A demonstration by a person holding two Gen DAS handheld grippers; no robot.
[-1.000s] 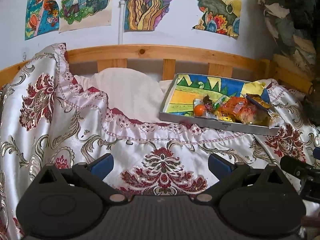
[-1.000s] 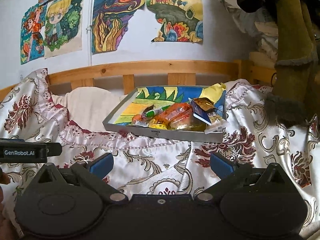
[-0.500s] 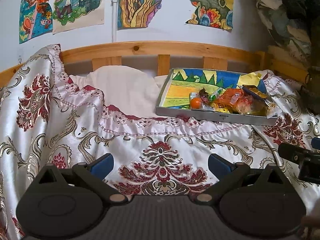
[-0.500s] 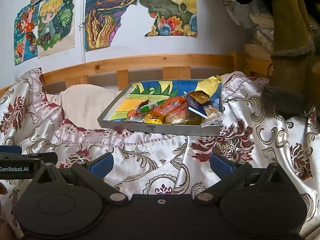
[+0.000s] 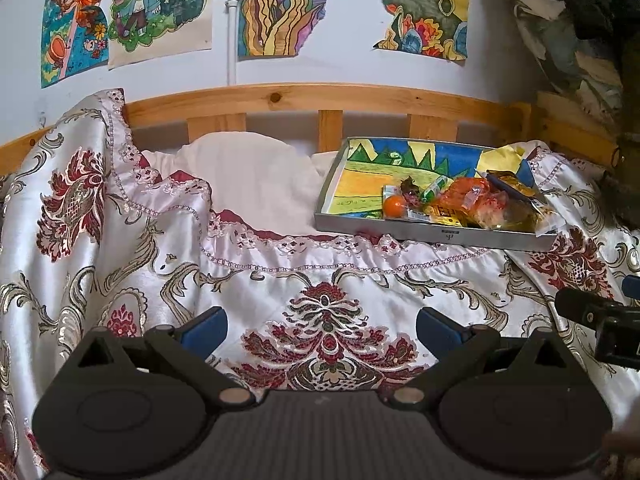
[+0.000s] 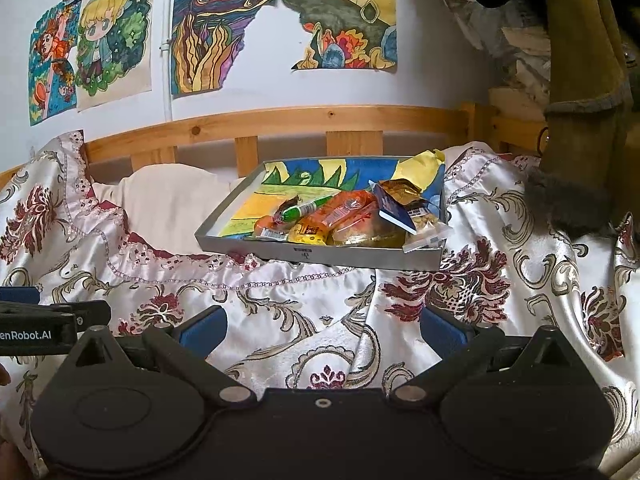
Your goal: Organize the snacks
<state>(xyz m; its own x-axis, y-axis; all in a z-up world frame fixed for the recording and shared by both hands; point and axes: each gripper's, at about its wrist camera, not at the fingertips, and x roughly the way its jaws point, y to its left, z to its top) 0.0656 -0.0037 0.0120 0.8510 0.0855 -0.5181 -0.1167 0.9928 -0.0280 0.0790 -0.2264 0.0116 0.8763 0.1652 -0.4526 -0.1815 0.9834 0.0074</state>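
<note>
A grey shallow tray lined with a colourful drawing rests on the bed, far ahead of both grippers. Several snacks are heaped in its near right part: an orange round one, an orange wrapped pack, a green tube, a dark blue packet, a clear bag. My left gripper is open with nothing between its fingers, low over the bedspread. My right gripper is likewise open and holds nothing. Each gripper shows at the edge of the other's view.
A floral satin bedspread covers the bed, with a white pillow left of the tray. A wooden headboard rail runs behind. Drawings hang on the wall. Hanging clothes crowd the right side.
Both grippers have crept closer to the bed and tray, so the tray looks slightly larger. Both stay open with nothing held.
</note>
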